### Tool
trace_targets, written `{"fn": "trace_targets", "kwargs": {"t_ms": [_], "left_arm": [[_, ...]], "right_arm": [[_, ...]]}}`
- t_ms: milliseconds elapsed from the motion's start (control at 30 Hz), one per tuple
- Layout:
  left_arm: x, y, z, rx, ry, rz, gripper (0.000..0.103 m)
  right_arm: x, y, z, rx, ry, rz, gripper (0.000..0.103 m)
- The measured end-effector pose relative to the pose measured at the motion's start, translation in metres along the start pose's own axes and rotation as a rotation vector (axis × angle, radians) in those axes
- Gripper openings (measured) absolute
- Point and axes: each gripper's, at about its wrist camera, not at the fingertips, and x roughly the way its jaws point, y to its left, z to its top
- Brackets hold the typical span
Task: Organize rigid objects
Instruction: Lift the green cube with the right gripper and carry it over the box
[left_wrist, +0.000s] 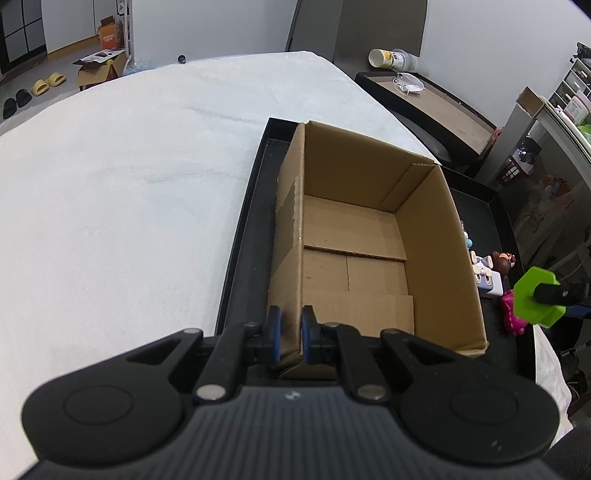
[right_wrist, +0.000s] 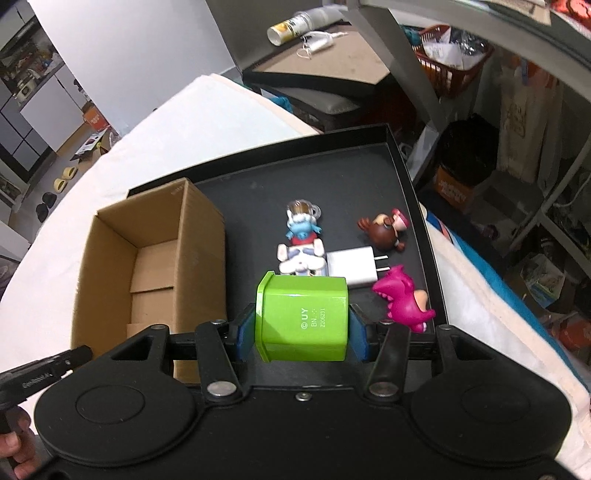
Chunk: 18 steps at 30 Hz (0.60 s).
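An open cardboard box (left_wrist: 369, 236) stands empty in a black tray (left_wrist: 243, 236). My left gripper (left_wrist: 291, 334) is shut on the box's near left wall. My right gripper (right_wrist: 301, 330) is shut on a green block (right_wrist: 303, 319) and holds it above the tray (right_wrist: 369, 177), right of the box (right_wrist: 155, 258). The green block also shows in the left wrist view (left_wrist: 535, 299). On the tray lie a blue figurine (right_wrist: 301, 223), a white toy (right_wrist: 301, 260), a white charger (right_wrist: 354, 267), a brown figurine (right_wrist: 386, 230) and a pink dinosaur (right_wrist: 404, 299).
The tray sits on a white cloth-covered table (left_wrist: 129, 184). A dark side table (left_wrist: 424, 99) with a cup and a mask stands beyond it. Shelves and a red basket (right_wrist: 450, 62) crowd the right side. A hand holds the left gripper's handle (right_wrist: 40, 373).
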Motion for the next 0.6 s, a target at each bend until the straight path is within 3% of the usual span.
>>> {"fn": "trace_targets", "kwargs": {"t_ms": [600], "left_arm": [[-0.001, 0.004, -0.002, 0.002, -0.006, -0.019, 0.010]], "right_arm": [[-0.014, 0.056, 0.016, -0.069, -0.045, 0.057, 0.050]]}}
